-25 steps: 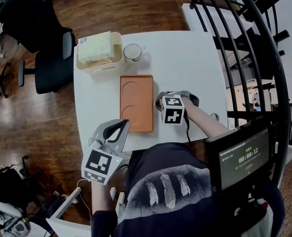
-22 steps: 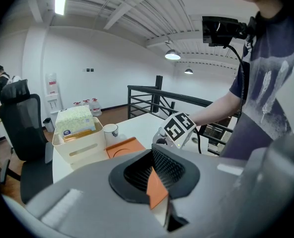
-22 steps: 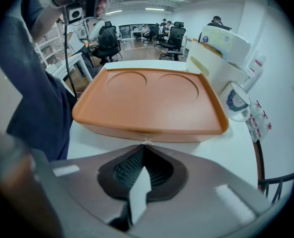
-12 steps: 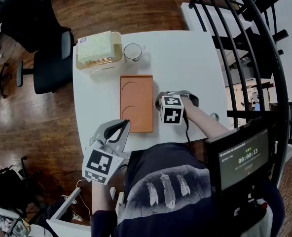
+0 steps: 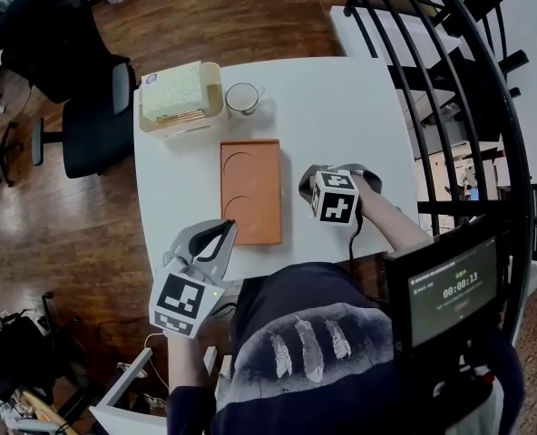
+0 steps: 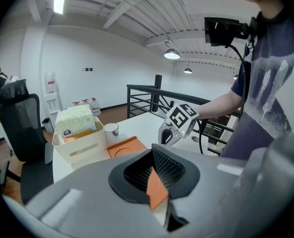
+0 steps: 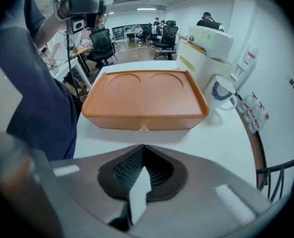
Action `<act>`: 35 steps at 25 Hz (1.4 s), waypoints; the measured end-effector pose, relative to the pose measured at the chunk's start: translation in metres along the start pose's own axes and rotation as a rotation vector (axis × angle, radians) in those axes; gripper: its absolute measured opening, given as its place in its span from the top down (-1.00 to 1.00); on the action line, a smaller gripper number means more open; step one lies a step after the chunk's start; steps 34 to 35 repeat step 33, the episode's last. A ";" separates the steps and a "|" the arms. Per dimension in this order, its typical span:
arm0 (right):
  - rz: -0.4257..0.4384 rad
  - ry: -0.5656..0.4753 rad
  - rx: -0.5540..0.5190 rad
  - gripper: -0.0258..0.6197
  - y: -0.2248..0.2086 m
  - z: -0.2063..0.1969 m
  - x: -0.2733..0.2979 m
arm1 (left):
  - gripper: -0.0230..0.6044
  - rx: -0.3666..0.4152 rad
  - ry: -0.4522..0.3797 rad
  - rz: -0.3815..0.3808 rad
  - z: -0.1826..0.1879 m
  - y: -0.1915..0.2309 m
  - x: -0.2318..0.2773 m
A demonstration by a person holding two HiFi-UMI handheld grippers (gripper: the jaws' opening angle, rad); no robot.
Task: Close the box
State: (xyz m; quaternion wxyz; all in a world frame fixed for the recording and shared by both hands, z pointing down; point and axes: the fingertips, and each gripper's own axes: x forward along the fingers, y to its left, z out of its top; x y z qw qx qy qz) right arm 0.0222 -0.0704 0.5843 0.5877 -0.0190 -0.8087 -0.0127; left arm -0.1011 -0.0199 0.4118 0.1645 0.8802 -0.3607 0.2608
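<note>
Box (image 5: 250, 191) lies shut on the table (image 5: 341, 98), its small knob (image 7: 144, 129) facing our right gripper (image 5: 307, 186). We hold that gripper just right of the box, not touching it, jaws together with nothing in them. Our left gripper (image 5: 223, 231) is near the box's near left corner, jaws together too, empty. Past the box's far end stands a cup (image 5: 243, 97), with a tissue basket (image 5: 180, 98) beside it.
</note>
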 end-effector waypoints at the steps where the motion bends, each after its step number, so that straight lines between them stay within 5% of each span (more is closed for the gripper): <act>1: -0.008 -0.018 0.001 0.91 -0.001 0.003 -0.009 | 0.88 0.005 0.003 0.000 0.001 0.000 0.000; 9: -0.038 -0.218 0.024 0.91 0.006 0.030 -0.091 | 0.88 0.037 0.008 -0.008 0.009 -0.010 0.004; 35: -0.078 -0.224 -0.008 0.91 0.033 0.024 -0.125 | 0.88 0.047 0.017 0.019 0.005 -0.039 -0.006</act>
